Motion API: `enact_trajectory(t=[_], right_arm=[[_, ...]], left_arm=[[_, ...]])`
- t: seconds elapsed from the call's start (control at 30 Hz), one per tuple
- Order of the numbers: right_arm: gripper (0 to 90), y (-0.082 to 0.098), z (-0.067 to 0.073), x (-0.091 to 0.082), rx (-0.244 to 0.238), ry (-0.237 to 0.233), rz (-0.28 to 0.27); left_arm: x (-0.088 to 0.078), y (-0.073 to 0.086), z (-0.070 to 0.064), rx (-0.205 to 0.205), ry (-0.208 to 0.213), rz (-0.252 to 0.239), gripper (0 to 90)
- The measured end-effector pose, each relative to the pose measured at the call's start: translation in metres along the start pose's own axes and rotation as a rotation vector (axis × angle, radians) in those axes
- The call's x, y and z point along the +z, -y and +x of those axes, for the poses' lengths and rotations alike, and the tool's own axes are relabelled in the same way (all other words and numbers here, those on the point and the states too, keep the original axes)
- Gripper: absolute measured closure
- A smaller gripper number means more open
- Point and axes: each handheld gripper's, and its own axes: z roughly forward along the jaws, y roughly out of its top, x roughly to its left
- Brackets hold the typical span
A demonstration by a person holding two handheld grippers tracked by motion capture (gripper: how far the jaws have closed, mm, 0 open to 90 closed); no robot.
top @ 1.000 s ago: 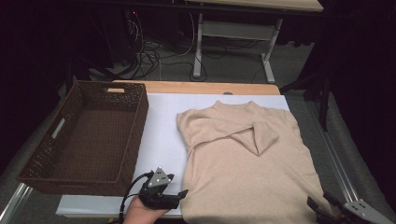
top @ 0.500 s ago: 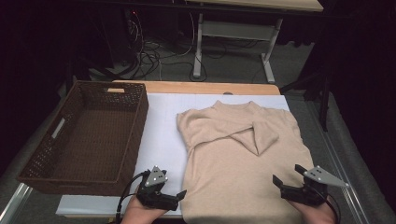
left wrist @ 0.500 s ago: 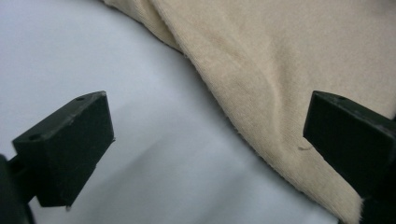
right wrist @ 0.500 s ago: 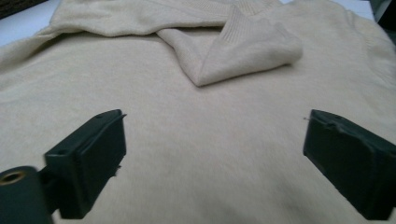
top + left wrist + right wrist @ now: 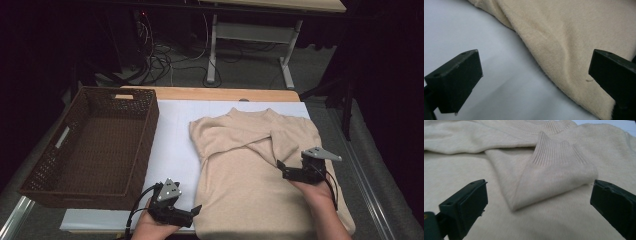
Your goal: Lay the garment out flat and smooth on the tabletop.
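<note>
A cream knitted sweater (image 5: 250, 200) lies flat on a white sheet (image 5: 172, 135), its sleeves folded across the chest. My left gripper (image 5: 192, 212) rests at the sweater's near left corner. Its jaws have just been opening and stand open, with the sweater's edge (image 5: 564, 65) and bare sheet between them, and the pads press on nothing. My right gripper (image 5: 281, 167) hovers over the right side of the sweater and points left. It too has just been opening and is open, and the folded sleeve with its ribbed cuff (image 5: 554, 155) lies ahead between its jaws.
An empty brown wicker basket (image 5: 150, 132) stands on the left part of the table, next to the sheet. A wooden table edge (image 5: 210, 94) shows at the back. Beyond it on the floor are white desk legs (image 5: 212, 55) and cables.
The right hand has travelled from the near right corner up and left over the sweater toward the folded sleeve. The left hand has stayed at the near left corner.
</note>
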Motion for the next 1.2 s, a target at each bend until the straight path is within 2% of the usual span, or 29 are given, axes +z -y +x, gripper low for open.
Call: enact_trajectory(t=[0.1,0.2,0.3,0.33,0.37,0.4,0.43,0.47,0.53,0.6,0.7,0.73,0.87,0.9,1.2], right_arm=[[6.2,-0.011,-0.006,0.021,0.028,0.032,0.036],[8.1,-0.014,-0.01,0.029,0.052,0.052,0.05],[10.8,-0.014,-0.016,0.048,0.097,0.077,0.11],[10.8,-0.014,-0.016,0.048,0.097,0.077,0.11],[20.1,-0.013,-0.016,0.052,0.102,0.076,0.123],[31.8,-0.013,-0.014,0.052,0.086,0.076,0.118],[47.3,-0.014,-0.012,0.051,0.065,0.075,0.108],[47.3,-0.014,-0.012,0.051,0.065,0.075,0.108],[72.2,-0.018,-0.009,0.046,0.019,0.074,0.088],[82.2,-0.023,-0.007,0.04,0.006,0.069,0.058],[84.2,-0.033,0.003,0.029,-0.028,0.033,0.014],[84.4,-0.038,0.01,0.025,-0.058,0.015,0.001],[84.4,-0.044,0.037,0.021,-0.117,-0.045,-0.04],[84.5,-0.043,0.048,0.021,-0.139,-0.072,-0.045],[84.4,-0.026,0.134,0.03,-0.298,-0.272,-0.021]], left_arm=[[-0.001,0.0,0.001,0.005,0.004,-0.001,0.0],[-0.001,0.001,0.003,0.001,0.003,-0.004,0.0],[-0.002,0.002,0.004,-0.005,0.003,-0.005,0.0],[-0.003,0.002,0.004,-0.005,0.004,-0.005,0.0],[-0.003,0.002,0.004,-0.005,0.005,-0.006,0.0],[-0.003,0.002,0.004,-0.005,0.005,-0.008,0.0],[-0.003,0.002,0.004,-0.005,0.006,-0.009,0.0],[-0.003,0.002,0.004,-0.004,0.006,-0.01,0.0],[-0.003,0.001,0.005,-0.003,0.008,-0.011,0.0],[-0.004,0.001,0.005,-0.003,0.006,-0.011,0.0],[-0.004,0.001,0.006,-0.005,0.005,-0.015,0.0],[-0.003,0.001,0.006,-0.006,0.005,-0.016,0.0],[-0.003,0.0,0.005,-0.006,0.008,-0.019,0.0],[-0.003,0.0,0.005,-0.003,0.009,-0.018,0.0],[-0.002,-0.001,0.005,-0.003,0.01,-0.018,0.0]])
